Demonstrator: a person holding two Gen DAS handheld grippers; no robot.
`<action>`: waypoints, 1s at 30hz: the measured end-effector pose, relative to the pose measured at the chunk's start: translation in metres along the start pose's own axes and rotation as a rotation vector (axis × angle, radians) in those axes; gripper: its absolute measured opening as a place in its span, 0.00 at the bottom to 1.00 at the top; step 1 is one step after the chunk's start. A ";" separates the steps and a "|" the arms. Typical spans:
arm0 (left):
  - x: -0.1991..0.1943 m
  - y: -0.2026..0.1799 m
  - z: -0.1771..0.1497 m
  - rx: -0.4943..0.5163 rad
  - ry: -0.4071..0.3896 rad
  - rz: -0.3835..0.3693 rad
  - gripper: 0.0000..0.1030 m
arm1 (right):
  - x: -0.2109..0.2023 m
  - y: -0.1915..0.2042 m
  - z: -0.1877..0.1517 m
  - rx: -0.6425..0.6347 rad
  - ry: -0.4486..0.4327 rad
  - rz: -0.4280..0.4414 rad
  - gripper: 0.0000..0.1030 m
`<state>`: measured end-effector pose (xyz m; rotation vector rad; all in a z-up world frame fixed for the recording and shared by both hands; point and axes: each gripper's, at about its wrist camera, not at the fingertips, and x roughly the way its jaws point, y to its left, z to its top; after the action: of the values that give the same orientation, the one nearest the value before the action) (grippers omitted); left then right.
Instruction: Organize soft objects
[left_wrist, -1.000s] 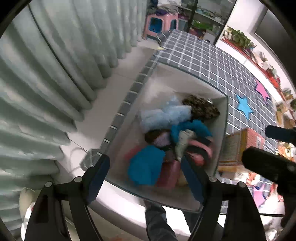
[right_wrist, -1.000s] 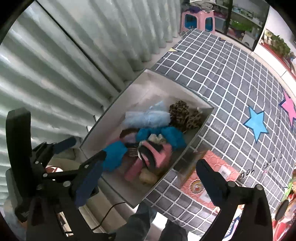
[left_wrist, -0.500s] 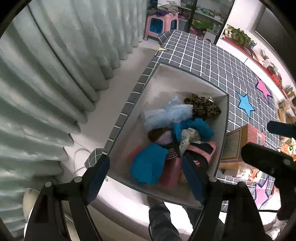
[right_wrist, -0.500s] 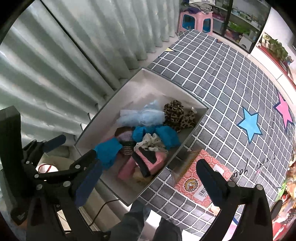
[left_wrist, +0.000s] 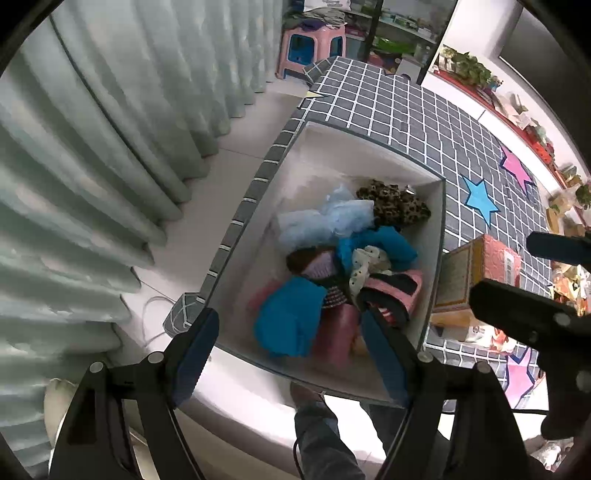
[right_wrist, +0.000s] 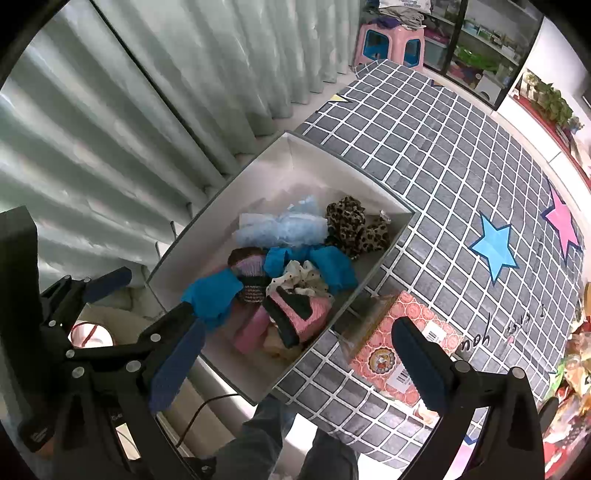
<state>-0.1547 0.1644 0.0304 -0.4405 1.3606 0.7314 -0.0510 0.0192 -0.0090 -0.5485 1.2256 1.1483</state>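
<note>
A white open box (left_wrist: 325, 155) (right_wrist: 295, 162) stands at the table's near left edge and holds a heap of soft things: a pale blue tulle piece (left_wrist: 325, 221) (right_wrist: 280, 229), a leopard-print scrunchie (left_wrist: 395, 203) (right_wrist: 354, 225), blue cloths (left_wrist: 288, 321) (right_wrist: 212, 295), a pink and black piece (left_wrist: 391, 295) (right_wrist: 299, 310). My left gripper (left_wrist: 291, 354) is open and empty, high above the box's near end. My right gripper (right_wrist: 299, 365) is open and empty, high above the box's near right corner.
A grey checked tablecloth with blue and pink stars (right_wrist: 495, 247) covers the table (right_wrist: 424, 147). A red patterned carton (right_wrist: 402, 347) (left_wrist: 480, 273) lies right of the box. Pale green curtains (left_wrist: 92, 147) hang at the left. A pink stool (right_wrist: 388, 40) stands beyond the table.
Both grippers have risen and drawn back, so the box looks smaller and farther below. Both stay open and empty. The things in the box have not moved.
</note>
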 end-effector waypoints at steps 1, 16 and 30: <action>0.000 0.000 -0.001 0.003 0.000 0.000 0.80 | 0.000 0.001 -0.001 -0.001 0.000 -0.002 0.99; -0.005 0.005 -0.007 0.035 -0.005 0.002 0.80 | -0.006 0.014 -0.006 -0.007 -0.023 -0.026 0.99; -0.005 0.015 -0.008 0.020 0.001 -0.005 0.80 | -0.005 0.021 -0.008 -0.012 -0.020 -0.033 0.99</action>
<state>-0.1707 0.1685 0.0356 -0.4289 1.3661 0.7130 -0.0733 0.0187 -0.0022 -0.5636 1.1892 1.1313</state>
